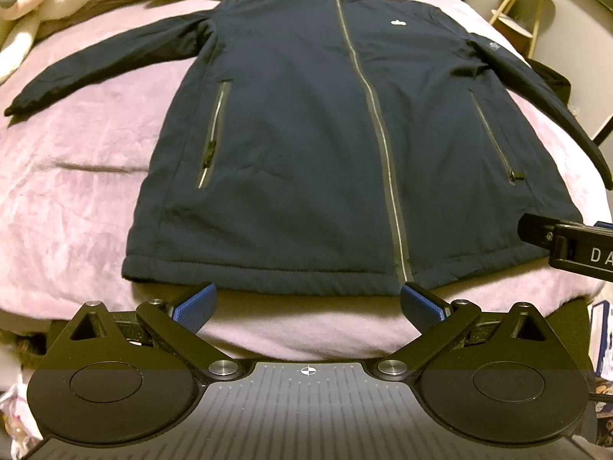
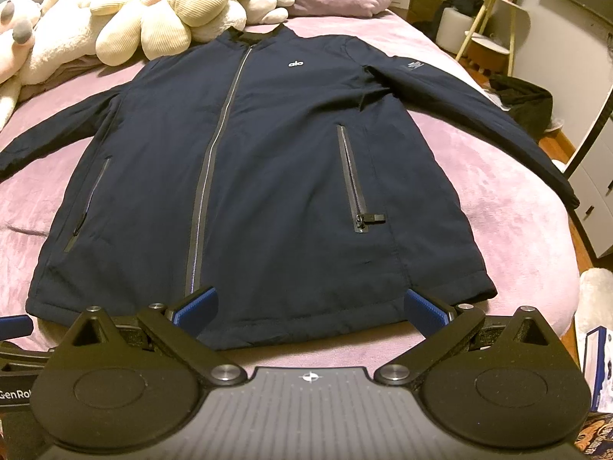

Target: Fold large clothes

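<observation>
Both grippers, left [image 1: 308, 304] and right [image 2: 310, 308], gape empty at the jacket's [image 1: 325, 134] hem, collar seemingly pointing away.

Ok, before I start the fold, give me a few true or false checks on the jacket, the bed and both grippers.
1. The jacket lies front up with its main zipper closed. True.
2. The left gripper is clamped on the hem. False: its jaws are wide open, short of the hem, holding nothing.
3. Both sleeves are folded across the chest. False: the left sleeve and right sleeve are spread outwards on the pink blanket.
4. Plush toys sit beyond the collar. True.
5. The right gripper is open over the hem. True.
</observation>
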